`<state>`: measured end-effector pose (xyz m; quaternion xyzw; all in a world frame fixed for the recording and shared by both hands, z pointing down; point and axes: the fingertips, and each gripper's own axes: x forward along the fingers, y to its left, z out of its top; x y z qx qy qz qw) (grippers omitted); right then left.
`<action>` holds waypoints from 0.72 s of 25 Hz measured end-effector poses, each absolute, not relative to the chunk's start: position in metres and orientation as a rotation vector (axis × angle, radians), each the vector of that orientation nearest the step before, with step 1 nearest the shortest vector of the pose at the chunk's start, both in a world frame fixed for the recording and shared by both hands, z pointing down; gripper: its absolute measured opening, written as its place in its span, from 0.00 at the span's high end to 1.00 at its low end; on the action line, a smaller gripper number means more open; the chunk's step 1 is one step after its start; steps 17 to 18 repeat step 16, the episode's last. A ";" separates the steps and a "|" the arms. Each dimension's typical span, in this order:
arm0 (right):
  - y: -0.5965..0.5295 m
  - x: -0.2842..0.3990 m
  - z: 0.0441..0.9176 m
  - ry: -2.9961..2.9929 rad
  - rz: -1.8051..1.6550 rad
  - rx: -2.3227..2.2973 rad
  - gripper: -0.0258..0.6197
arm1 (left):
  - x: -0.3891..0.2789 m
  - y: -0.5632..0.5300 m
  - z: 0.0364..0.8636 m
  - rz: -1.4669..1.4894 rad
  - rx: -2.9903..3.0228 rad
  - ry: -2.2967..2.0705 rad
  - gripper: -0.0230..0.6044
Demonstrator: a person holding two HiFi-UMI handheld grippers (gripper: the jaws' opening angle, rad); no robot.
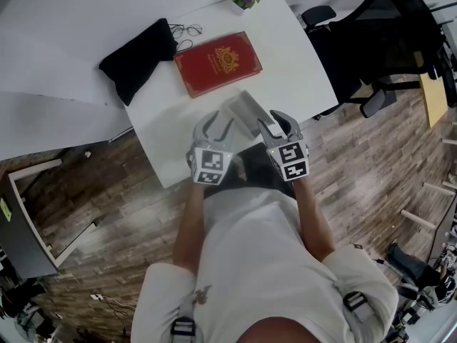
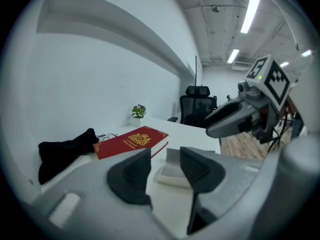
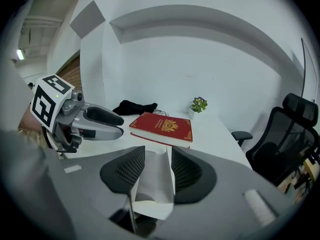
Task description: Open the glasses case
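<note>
Head view puts the left gripper [image 1: 218,122] over the near edge of the table [image 1: 300,56], on the left of the glasses case [image 1: 245,109]. Its jaws stand moderately apart with nothing between the pads. In the left gripper view the case shows only through the gap, lying on the table beyond and below the tips, not touching them.

The case rests close to the middle of that near edge, with the red book [image 1: 218,63] just behind it toward the table's middle. It is white or pale grey, and one panel appears to stand up from the flat part, so I judge it already open or partly so. It looks light and stiff-shelled with a smooth skin. On this slick tabletop it would likely skate under a sideways push rather than stay put. The best hold is probably across the long sides of the base with one gripper. The other would then take the free edge of the raised panel, gently, since a thin hinge may be the weak spot.

The right gripper [image 1: 276,123] hangs on the case's right, jaws about halfway apart. Its own view shows the case framed between the pads. The left gripper view, though, shows this gripper above the case and clear of it, so it grips nothing.
</note>
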<state>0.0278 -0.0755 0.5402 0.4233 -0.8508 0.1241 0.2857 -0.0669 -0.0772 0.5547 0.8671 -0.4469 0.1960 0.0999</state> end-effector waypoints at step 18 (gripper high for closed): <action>-0.078 0.040 0.542 -2.298 0.336 1.096 0.70 | -0.055 -0.077 0.546 0.543 2.546 -1.368 0.68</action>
